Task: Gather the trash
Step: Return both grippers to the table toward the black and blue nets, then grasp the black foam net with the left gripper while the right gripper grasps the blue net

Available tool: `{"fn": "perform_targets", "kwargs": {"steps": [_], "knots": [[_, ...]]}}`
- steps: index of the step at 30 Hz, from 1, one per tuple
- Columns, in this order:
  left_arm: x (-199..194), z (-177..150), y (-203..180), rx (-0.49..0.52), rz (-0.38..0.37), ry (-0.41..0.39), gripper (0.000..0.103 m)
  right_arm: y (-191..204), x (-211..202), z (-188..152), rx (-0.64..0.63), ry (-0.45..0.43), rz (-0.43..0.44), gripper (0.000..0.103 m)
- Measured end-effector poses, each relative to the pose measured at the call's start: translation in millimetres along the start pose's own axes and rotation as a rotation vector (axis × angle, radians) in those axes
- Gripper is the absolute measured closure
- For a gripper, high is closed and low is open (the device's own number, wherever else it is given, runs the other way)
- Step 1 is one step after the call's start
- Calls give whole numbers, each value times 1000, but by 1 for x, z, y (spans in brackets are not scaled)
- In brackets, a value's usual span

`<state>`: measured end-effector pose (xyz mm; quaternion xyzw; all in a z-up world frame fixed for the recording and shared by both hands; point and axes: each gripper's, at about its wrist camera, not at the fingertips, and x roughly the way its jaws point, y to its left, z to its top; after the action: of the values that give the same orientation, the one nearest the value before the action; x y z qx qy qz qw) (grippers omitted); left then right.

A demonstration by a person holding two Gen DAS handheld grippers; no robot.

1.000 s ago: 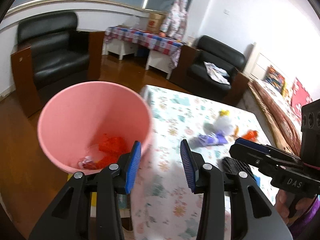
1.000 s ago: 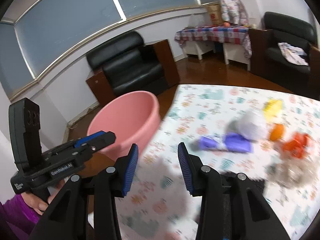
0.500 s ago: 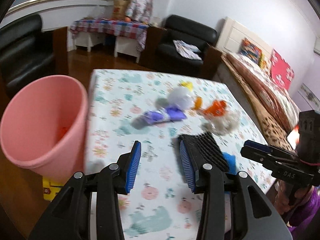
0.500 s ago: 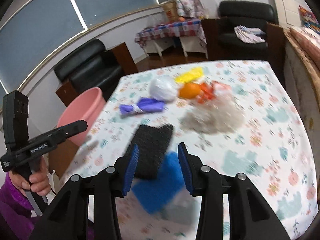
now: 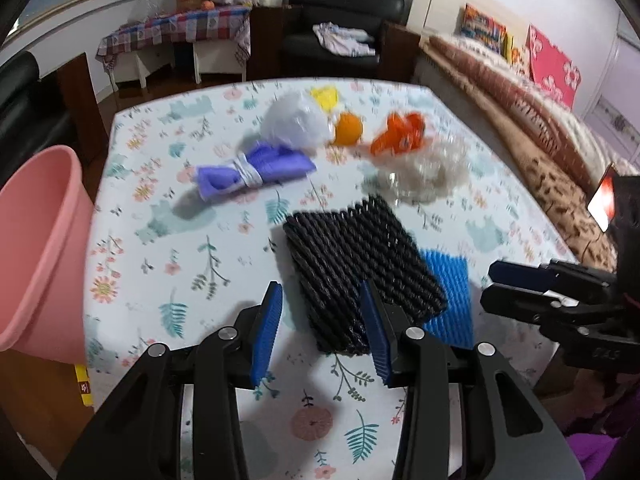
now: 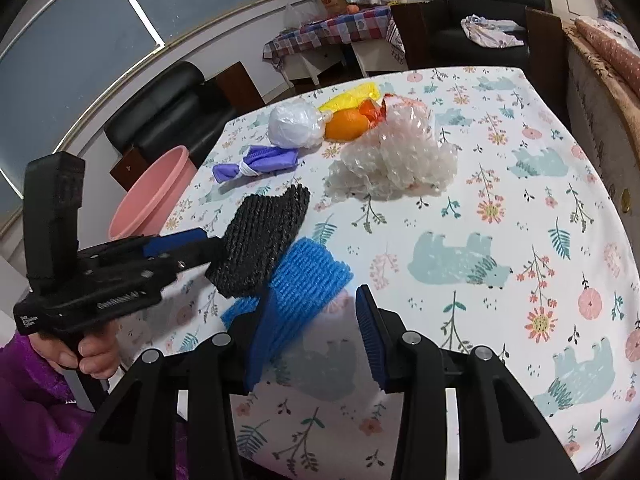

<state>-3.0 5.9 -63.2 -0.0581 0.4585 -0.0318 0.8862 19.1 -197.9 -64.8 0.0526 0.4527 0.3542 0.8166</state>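
Ahead of my jaws on the surface [image 6: 520, 184]: mesh pad [image 5: 360, 264] overlapping foam pad [image 5: 450, 292], behind them bundled cloth [image 5: 256, 172], tied bag [image 5: 296, 122], orange [image 5: 349, 129], bubble wrap [image 6: 394, 160]; bin [image 5: 36, 252] off left edge.

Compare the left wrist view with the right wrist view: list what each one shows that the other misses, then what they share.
Only the left wrist view: the bed with its pink cushion.
Only the right wrist view: the big windows and the hand holding the left gripper.
Both: the pink bin, black foam net, blue foam net, purple wrapper, white bag, orange and bubble wrap.
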Motion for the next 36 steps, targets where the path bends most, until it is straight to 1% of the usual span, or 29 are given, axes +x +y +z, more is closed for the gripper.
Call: {"fn": "perform_targets", "kwargs": {"steps": [5, 7, 10, 11, 12, 14, 15, 18, 23, 24, 25, 27, 28, 30, 36], "knots": [[6, 1, 4, -23, 40, 12, 62, -4, 7, 2, -7, 14, -11, 62], [8, 1, 4, -24, 33, 21, 62, -3, 11, 4, -12, 26, -4, 60], [8, 1, 0, -6, 6, 16, 62, -1, 15, 4, -23, 40, 9, 60], [8, 0, -2, 3, -3, 14, 66, 1, 17, 4, -28, 46, 14, 60], [8, 0, -3, 7, -9, 14, 76, 3, 18, 4, -33, 49, 17, 60], [9, -1, -6, 17, -20, 12, 82, 6, 19, 4, -44, 54, 22, 60], [9, 0, -7, 20, -20, 8, 87, 7, 20, 4, -48, 56, 23, 60], [8, 0, -7, 22, -25, -1, 92, 10, 22, 4, -53, 58, 20, 60], [4, -1, -7, 24, -28, -18, 93, 12, 23, 3, -58, 55, 6, 60], [1, -2, -6, 26, -28, -27, 93, 12, 24, 4, -58, 55, 6, 67], [0, -1, -7, 26, -28, -33, 93, 13, 25, 3, -58, 60, 8, 77], [-3, -1, -6, 27, -28, -44, 93, 15, 28, 3, -60, 67, 3, 84], [-4, -1, -5, 25, -27, -48, 93, 14, 28, 2, -59, 66, 5, 90], [-6, -1, -3, 18, -25, -58, 93, 15, 26, 3, -56, 55, 7, 95], [-12, -2, 5, -17, -21, -80, 93, 11, 17, 4, -36, 2, -12, 96]]}}
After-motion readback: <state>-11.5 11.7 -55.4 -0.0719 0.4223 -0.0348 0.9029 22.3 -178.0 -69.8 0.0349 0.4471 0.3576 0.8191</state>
